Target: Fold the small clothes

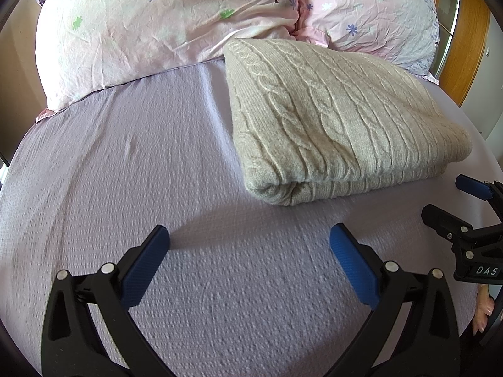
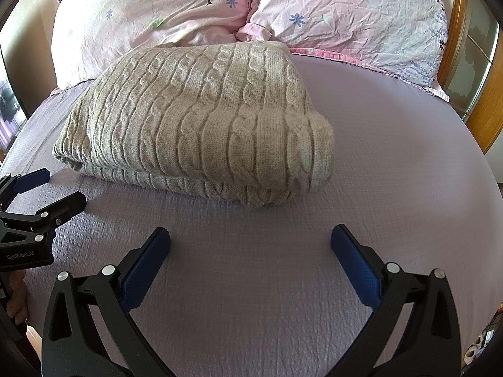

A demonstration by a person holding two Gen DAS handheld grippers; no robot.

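Note:
A beige cable-knit sweater (image 1: 339, 119) lies folded in a thick rectangle on the lilac bed sheet (image 1: 125, 163); it also shows in the right wrist view (image 2: 201, 119). My left gripper (image 1: 250, 235) is open and empty, above the sheet just in front of the sweater's near left corner. My right gripper (image 2: 250, 235) is open and empty, in front of the sweater's near right corner. Each gripper shows at the edge of the other's view, the right one (image 1: 449, 198) and the left one (image 2: 59, 188), both with jaws apart. Neither touches the sweater.
Two pink flowered pillows (image 1: 157, 25) (image 2: 345, 15) lie behind the sweater at the head of the bed. A wooden headboard frame (image 1: 465, 47) stands at the far right. The sheet (image 2: 393, 157) runs bare to the right of the sweater.

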